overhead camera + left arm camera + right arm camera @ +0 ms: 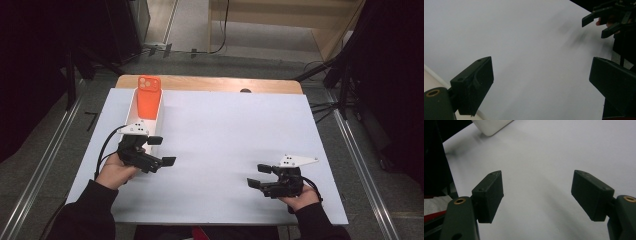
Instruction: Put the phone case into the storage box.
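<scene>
An orange phone [149,94] with its camera cluster facing up lies in a narrow white tray [134,107] at the far left of the white table sheet [220,135]. Just in front of the tray, my left gripper [162,150] is held in a hand, open and empty, pointing right. In its own view [541,82] the jaws stand wide apart over bare sheet. My right gripper [258,176] hovers near the front right, open and empty, pointing left. Its jaws [539,192] frame bare sheet, and a corner of the white tray [491,126] sits far off.
A wooden table edge [210,83] runs along the far side of the sheet. Dark stands and cables [345,85] flank the table on the floor. My right gripper [607,18] also appears in the top right of the left gripper view.
</scene>
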Demonstrator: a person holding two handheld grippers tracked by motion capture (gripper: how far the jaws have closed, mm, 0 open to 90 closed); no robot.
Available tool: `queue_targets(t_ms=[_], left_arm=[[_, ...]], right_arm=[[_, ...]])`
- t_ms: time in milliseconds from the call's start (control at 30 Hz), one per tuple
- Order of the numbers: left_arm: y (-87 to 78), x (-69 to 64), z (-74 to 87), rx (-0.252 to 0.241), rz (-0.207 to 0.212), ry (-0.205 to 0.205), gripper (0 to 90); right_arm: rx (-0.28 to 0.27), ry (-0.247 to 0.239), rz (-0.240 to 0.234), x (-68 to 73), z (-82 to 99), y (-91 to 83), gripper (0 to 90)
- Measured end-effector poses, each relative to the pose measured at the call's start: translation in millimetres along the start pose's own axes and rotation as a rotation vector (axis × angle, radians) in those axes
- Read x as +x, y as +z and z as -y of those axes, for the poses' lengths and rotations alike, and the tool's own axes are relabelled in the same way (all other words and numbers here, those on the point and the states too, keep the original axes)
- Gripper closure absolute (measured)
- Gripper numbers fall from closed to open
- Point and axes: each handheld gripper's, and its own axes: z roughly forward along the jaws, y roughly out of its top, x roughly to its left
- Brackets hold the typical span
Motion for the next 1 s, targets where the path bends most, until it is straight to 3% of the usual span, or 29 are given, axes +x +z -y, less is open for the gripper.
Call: queue_targets(t_ms=[267,1000], left_arm=[[0.3,-6.0,7.4,0.008,-0.009,0.027,5.8],[5.0,-19.2,33.3,0.031,0.021,0.031,5.8]], right_arm=[[0.000,-0.002,0.002,0.4,0.0,1.2,24.5],[0.000,-0.001,0.004,0.1,0.1,1.0,24.4]])
